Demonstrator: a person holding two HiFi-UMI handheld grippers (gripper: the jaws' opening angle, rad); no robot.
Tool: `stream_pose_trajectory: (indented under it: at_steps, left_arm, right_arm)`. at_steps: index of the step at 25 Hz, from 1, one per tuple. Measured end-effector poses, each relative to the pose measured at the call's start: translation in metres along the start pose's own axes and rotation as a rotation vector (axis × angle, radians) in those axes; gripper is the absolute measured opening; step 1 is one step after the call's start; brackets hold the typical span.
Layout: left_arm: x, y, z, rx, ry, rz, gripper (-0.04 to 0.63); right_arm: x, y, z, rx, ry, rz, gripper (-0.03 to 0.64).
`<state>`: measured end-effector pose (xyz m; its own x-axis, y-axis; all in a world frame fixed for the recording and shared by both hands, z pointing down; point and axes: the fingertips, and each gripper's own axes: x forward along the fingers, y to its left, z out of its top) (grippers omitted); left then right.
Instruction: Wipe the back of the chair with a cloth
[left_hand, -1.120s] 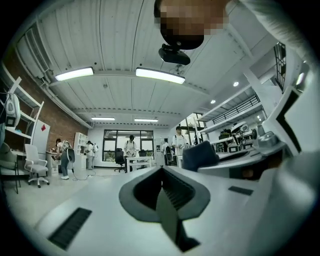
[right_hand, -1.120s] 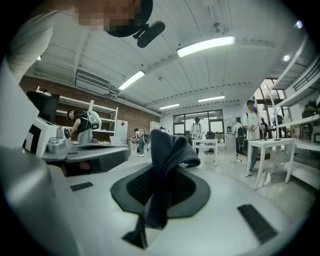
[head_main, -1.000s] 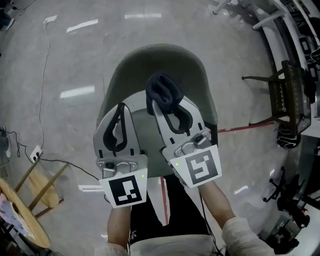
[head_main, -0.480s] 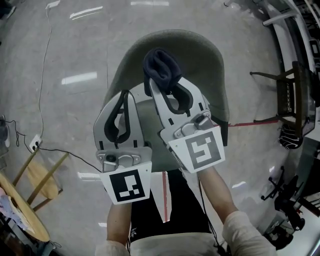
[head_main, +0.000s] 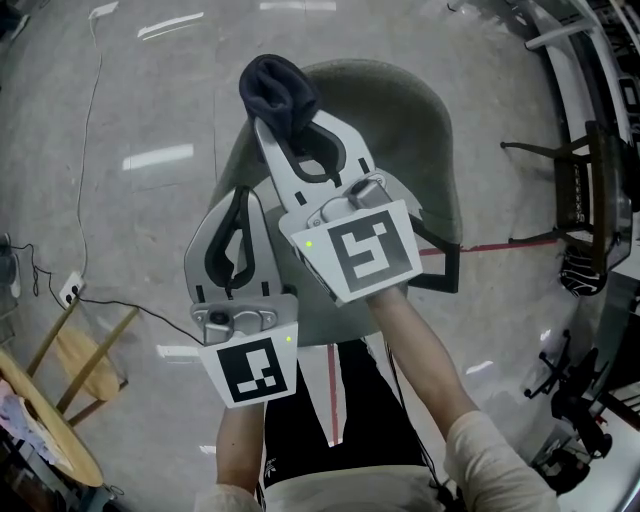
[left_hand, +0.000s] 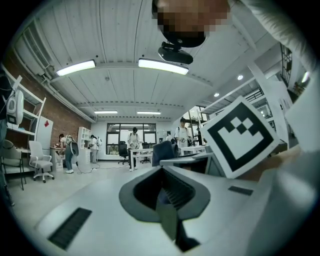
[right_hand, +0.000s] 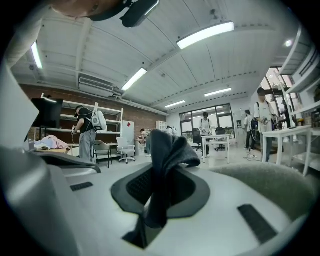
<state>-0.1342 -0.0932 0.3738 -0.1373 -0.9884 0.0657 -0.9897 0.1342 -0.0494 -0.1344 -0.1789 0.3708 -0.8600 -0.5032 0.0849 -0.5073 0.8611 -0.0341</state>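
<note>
In the head view a grey-green shell chair (head_main: 410, 120) stands right below me, seen from above. My right gripper (head_main: 273, 125) is shut on a dark blue cloth (head_main: 276, 85), which bunches out past the fingertips over the chair's far left rim. In the right gripper view the cloth (right_hand: 167, 147) hangs clamped between the jaws, with the chair's fabric (right_hand: 272, 185) at the right. My left gripper (head_main: 236, 212) is shut and empty, held over the chair's left side, beside and behind the right one. In the left gripper view its jaws (left_hand: 162, 195) are together with nothing in them.
A wooden stool (head_main: 85, 365) stands at the lower left beside a floor socket (head_main: 70, 308) and a cable (head_main: 90, 130). A black chair (head_main: 580, 190) and desks are at the right. A red tape line (head_main: 490, 245) crosses the floor.
The right gripper has carried the cloth up and to the left, from the middle of the chair to its far left rim. The left gripper has hardly moved.
</note>
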Motion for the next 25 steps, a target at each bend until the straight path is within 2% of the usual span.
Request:
stream_pose_trajectory:
  at_steps: [4,10,20,25]
  left_arm:
    - [-0.004,0.002,-0.004,-0.001,0.014,0.009,0.015]
    - [-0.002,-0.003,-0.008,-0.001,0.022,-0.006,0.015]
    - [0.01,-0.023,-0.016,0.001,0.039,-0.04,0.015]
    - [0.017,-0.04,-0.019,-0.001,0.048,-0.073,0.015]
  right_arm:
    - [0.005,-0.006,-0.008,0.0,0.029,-0.019,0.061]
    - [0.003,-0.034,-0.013,-0.033,0.044,-0.11,0.061]
    - [-0.031,-0.091,-0.023,-0.07,0.079,-0.284,0.061]
    - [-0.065,-0.126,-0.027,-0.077,0.099,-0.404,0.061]
